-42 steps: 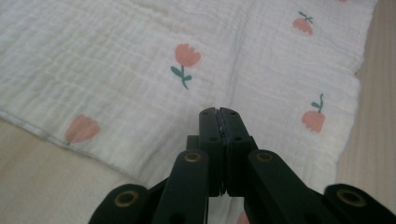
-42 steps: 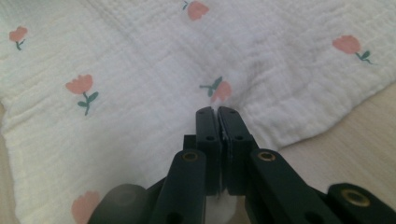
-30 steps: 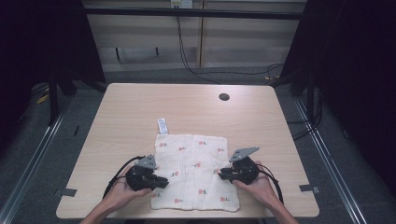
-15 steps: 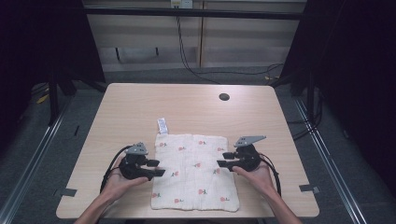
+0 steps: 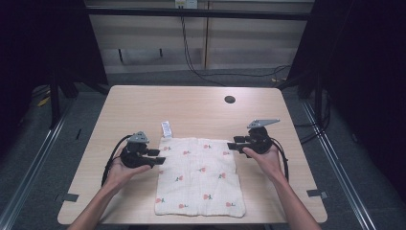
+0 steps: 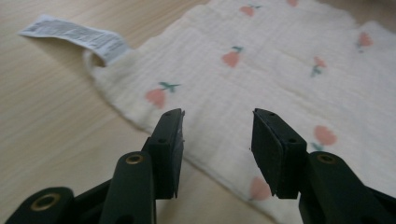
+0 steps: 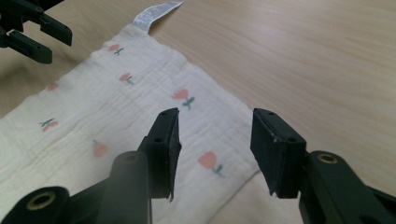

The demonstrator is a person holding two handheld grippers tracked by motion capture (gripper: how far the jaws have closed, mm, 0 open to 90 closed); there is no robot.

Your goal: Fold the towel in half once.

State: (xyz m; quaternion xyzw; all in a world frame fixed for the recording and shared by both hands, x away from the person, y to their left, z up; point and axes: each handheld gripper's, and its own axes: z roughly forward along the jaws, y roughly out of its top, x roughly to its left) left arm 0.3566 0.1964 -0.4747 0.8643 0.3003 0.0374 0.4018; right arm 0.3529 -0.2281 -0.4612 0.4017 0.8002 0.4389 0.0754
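Note:
A white cloth point(image 5: 198, 175) printed with small red flowers lies flat on the front middle of the wooden table point(image 5: 201, 110). A white label point(image 5: 166, 129) sticks out at its far left corner. My left gripper point(image 5: 160, 157) hovers at the cloth's left edge near that corner; its jaws have just opened wide, then narrowed slightly. In the left gripper view the cloth point(image 6: 280, 70) lies below the open left gripper point(image 6: 217, 126), untouched. My right gripper point(image 5: 231, 143) hangs at the far right corner; its jaws have just been opening. They stand over the cloth's corner point(image 7: 140, 107), empty.
A dark round hole point(image 5: 230, 99) sits in the tabletop at the far right of middle. Bare wood spreads beyond the cloth toward the far edge. Dark frames and floor rails flank the table on both sides, and cables hang behind it.
Both grippers have moved off the cloth's side edges, outward and toward the far side of the table. Their jaws stand wider apart than before. The cloth stays flat.

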